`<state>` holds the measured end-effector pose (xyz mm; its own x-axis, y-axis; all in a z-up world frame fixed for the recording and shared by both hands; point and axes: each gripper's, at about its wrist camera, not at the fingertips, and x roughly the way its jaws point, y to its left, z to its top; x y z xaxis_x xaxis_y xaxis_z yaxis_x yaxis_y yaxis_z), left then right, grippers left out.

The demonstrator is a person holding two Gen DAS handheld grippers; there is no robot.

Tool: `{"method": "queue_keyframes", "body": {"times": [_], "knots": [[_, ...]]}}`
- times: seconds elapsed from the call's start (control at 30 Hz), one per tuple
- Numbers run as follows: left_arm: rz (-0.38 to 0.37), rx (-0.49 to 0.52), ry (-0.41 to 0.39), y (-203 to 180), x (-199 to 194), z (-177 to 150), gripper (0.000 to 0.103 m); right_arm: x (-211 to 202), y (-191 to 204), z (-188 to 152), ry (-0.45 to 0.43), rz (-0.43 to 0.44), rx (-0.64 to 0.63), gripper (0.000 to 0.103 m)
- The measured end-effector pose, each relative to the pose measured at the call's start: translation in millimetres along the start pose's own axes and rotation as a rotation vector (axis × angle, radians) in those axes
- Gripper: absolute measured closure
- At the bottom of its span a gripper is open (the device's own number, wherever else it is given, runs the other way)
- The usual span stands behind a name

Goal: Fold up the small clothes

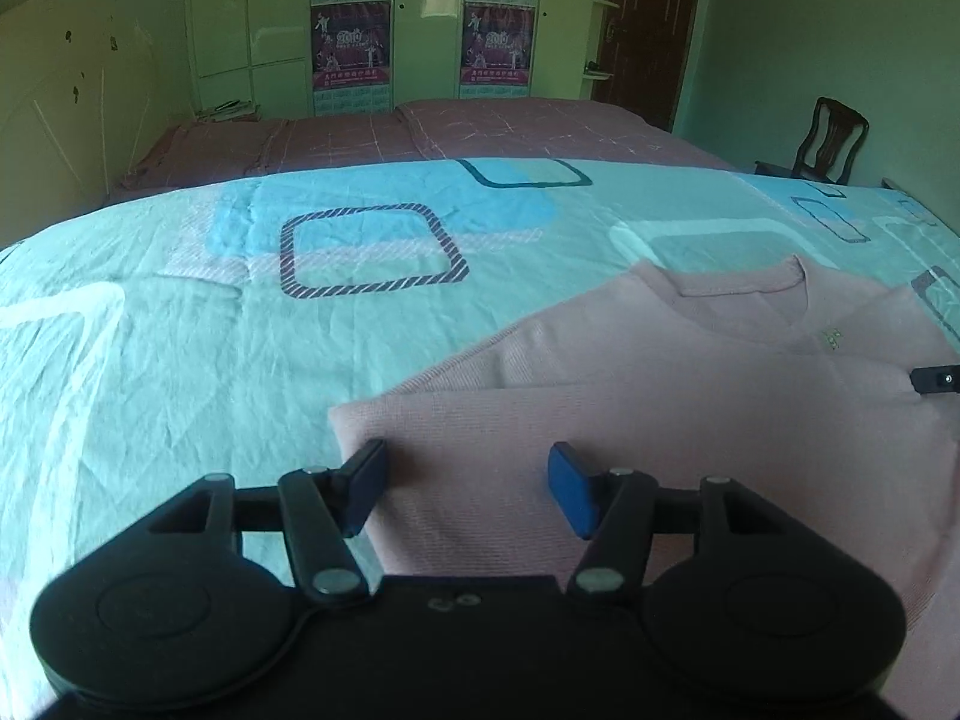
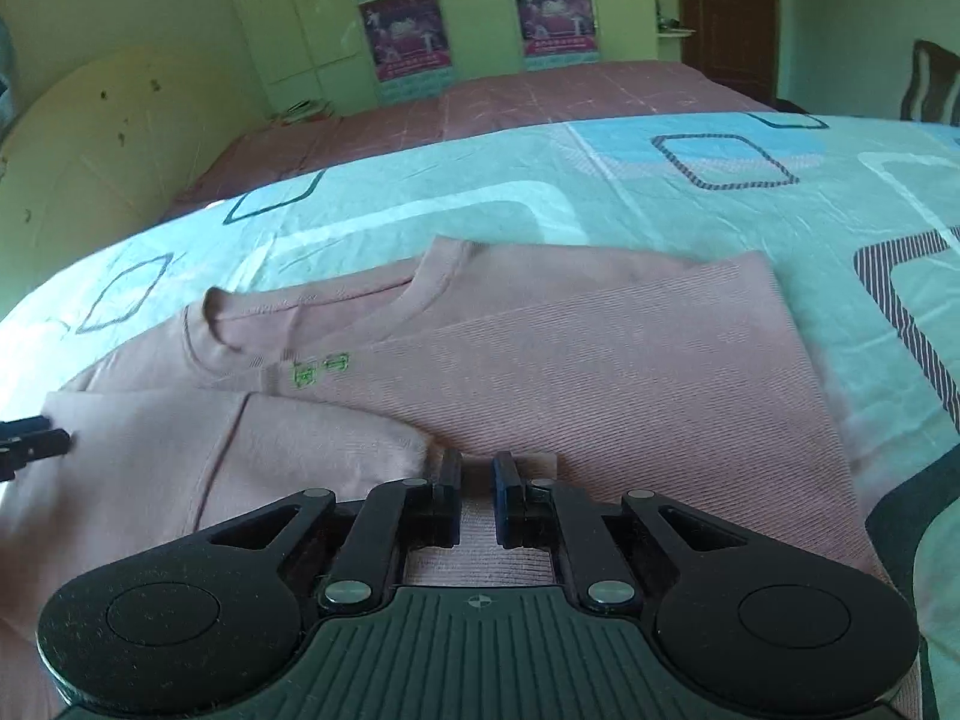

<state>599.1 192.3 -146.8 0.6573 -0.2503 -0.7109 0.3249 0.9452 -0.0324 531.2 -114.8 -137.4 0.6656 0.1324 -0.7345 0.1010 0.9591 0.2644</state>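
Observation:
A pink knit sweater (image 1: 690,420) lies flat on the bed, collar at the far end, with a sleeve folded across its body. My left gripper (image 1: 467,483) is open and empty, low over the near left corner of the sweater. In the right wrist view the sweater (image 2: 600,360) has a small green logo (image 2: 318,369) below the collar. My right gripper (image 2: 477,498) is nearly closed, with a strip of the folded sleeve's cuff between its pads. The left gripper's fingers (image 2: 30,438) show at the left edge of that view.
A light blue bedsheet (image 1: 240,312) with rounded square patterns covers the bed. A maroon checked blanket (image 1: 480,132) lies beyond it. A pale wardrobe with posters (image 1: 354,48), a dark door (image 1: 654,24) and a wooden chair (image 1: 828,138) stand at the back.

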Motion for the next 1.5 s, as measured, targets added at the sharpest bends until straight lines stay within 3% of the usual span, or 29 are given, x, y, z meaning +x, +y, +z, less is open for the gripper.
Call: {"method": "queue_keyframes", "body": {"times": [0.07, 0.13, 0.17, 0.2, 0.23, 0.33, 0.37, 0.4, 0.43, 0.53, 0.6, 0.73, 0.83, 0.93, 1.1, 1.17, 1.2, 1.3, 1.37, 1.5], "knots": [[0.002, 0.011, -0.013, -4.3, -9.8, 4.3, 0.046, -8.6, 12.4, 1.2, -0.045, -0.003, -0.031, 0.095], [-0.047, -0.022, -0.050, -15.0, -19.9, 5.6, 0.044, -10.5, 30.6, 2.1, -0.080, 0.042, -0.046, 0.091], [-0.080, -0.032, -0.052, -24.2, -20.5, 6.3, 0.042, -6.7, 43.1, 3.1, -0.080, 0.072, -0.057, 0.081], [-0.091, -0.026, -0.048, -34.9, -18.8, 6.9, 0.041, -3.0, 56.5, 2.7, -0.085, 0.093, -0.074, 0.049], [-0.090, -0.014, -0.042, -48.4, -14.7, 7.7, 0.037, 1.2, 71.9, 2.0, -0.092, 0.113, -0.099, 0.037], [-0.112, -0.013, -0.031, -74.9, -4.7, 8.1, 0.035, 15.0, 109.9, 1.8, -0.065, 0.170, -0.155, 0.041], [-0.115, -0.019, -0.019, -79.2, -0.5, 7.9, 0.035, 20.7, 118.9, 1.9, -0.043, 0.176, -0.174, 0.047], [-0.110, -0.021, -0.008, -81.6, 3.1, 7.3, 0.035, 25.9, 125.6, 1.6, -0.025, 0.174, -0.188, 0.063], [-0.098, -0.017, 0.001, -81.7, 7.4, 5.4, 0.034, 29.2, 129.7, 0.6, -0.017, 0.174, -0.195, 0.067], [-0.074, -0.002, -0.004, -70.4, 11.5, -0.1, 0.032, 39.4, 132.0, -5.3, 0.011, 0.160, -0.235, 0.068], [-0.044, 0.019, -0.010, -59.2, 7.6, -3.7, 0.032, 36.8, 122.9, -5.6, 0.005, 0.147, -0.255, 0.069], [-0.004, 0.010, -0.008, -27.0, -4.2, -11.5, 0.034, 22.7, 71.0, -6.0, -0.018, -0.017, -0.167, 0.068], [-0.016, 0.041, -0.015, -24.9, -8.4, -14.7, 0.034, 14.9, 44.8, -9.7, -0.028, 0.012, -0.124, 0.075], [0.006, 0.052, -0.015, -32.2, -7.3, -13.3, 0.033, 15.0, 57.2, -8.9, -0.022, -0.019, -0.193, 0.075], [0.028, 0.014, -0.041, -40.7, -31.1, -10.9, 0.029, -8.5, 59.1, -11.6, -0.069, -0.023, -0.184, 0.074], [-0.005, -0.012, -0.088, -46.4, -53.2, -17.3, 0.021, -24.0, 58.4, -21.3, -0.098, -0.025, -0.214, 0.051], [-0.011, -0.023, -0.099, -50.1, -61.9, -22.2, 0.021, -29.5, 57.0, -26.6, -0.103, -0.020, -0.227, 0.044], [-0.047, -0.075, -0.090, -57.7, -76.7, -41.6, 0.025, -38.9, 48.2, -44.7, -0.061, -0.007, -0.247, 0.045], [-0.063, -0.081, -0.065, -65.2, -79.5, -56.6, 0.032, -40.0, 40.6, -55.1, -0.028, 0.000, -0.241, 0.053], [-0.031, -0.042, -0.012, -74.7, -75.0, -79.8, 0.035, -44.1, 27.4, -66.8, -0.030, -0.016, -0.216, 0.057]]}}
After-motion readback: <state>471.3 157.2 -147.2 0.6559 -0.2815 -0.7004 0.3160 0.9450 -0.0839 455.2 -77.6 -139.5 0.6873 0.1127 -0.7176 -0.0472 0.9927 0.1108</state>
